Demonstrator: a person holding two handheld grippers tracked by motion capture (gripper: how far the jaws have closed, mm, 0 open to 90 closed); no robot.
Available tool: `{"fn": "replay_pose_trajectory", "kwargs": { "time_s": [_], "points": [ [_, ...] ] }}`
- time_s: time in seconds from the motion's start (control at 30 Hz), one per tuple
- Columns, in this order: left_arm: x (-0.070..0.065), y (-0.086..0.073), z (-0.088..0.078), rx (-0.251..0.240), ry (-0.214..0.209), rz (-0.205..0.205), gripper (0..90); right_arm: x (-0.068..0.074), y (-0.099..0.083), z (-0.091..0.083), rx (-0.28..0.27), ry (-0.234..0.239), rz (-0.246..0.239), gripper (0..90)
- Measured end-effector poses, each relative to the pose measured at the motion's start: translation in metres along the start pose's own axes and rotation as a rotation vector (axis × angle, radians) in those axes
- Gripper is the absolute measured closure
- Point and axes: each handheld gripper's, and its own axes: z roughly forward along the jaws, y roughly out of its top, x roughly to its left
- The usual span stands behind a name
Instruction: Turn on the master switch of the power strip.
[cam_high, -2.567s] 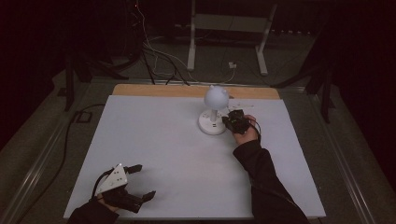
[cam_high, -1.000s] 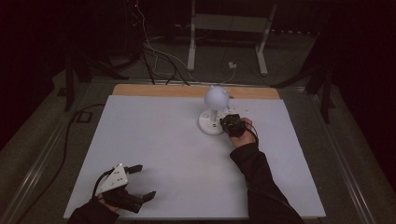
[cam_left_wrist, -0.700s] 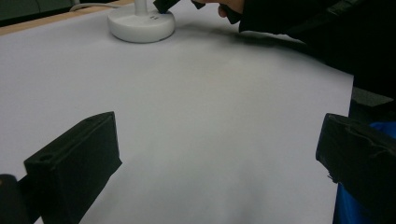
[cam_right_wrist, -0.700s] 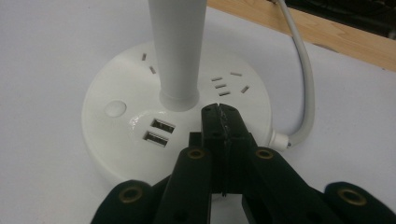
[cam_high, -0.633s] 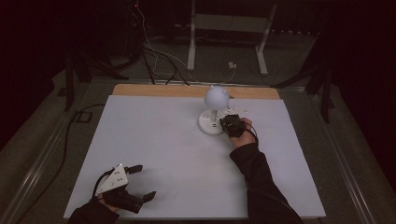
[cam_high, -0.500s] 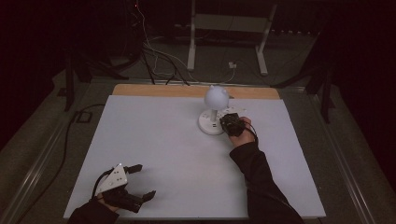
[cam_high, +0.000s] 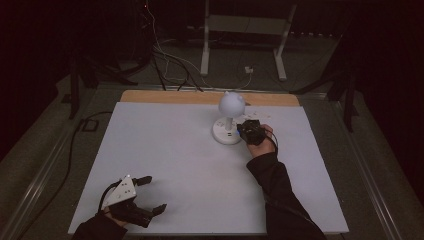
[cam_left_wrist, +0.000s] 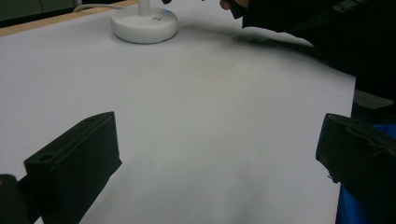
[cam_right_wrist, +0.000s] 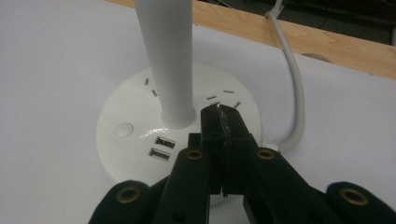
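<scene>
Right gripper (cam_right_wrist: 219, 116) clenched, nothing between the jaws, tips over the lamp base (cam_right_wrist: 140, 126) just right of its stem (cam_right_wrist: 166, 56). Lamp looks light, rigid, smooth plastic, top-heavy; best held low on the stem. Left gripper (cam_high: 145, 195) released, well apart.

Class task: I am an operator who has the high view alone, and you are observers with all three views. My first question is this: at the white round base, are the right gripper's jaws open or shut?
Observer: The right gripper is shut, its jaws pressed together with nothing between them.
Operator: Where do the tips sit?
Observer: Over the top of the base, just right of the white stem. I cannot tell whether they touch it.
Operator: What is on the base's near side?
Observer: Two USB ports, one above the other, beside a round button.
</scene>
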Motion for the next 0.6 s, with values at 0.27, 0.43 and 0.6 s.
{"fn": "replay_pose_trajectory", "kwargs": {
  "time_s": [0.27,0.43,0.6],
  "points": [
    [0.0,0.0,0.001,0.0,-0.003,-0.001,0.2,0.005,-0.002,-0.011,0.004,0.022,-0.013,82.1],
    [0.0,0.0,0.0,0.0,-0.004,0.005,0.1,0.007,0.0,-0.014,0.033,0.069,0.009,74.5],
    [0.0,0.0,0.0,-0.002,-0.003,0.003,0.2,0.006,0.002,-0.023,0.009,0.106,0.03,57.9]
  ]
}}
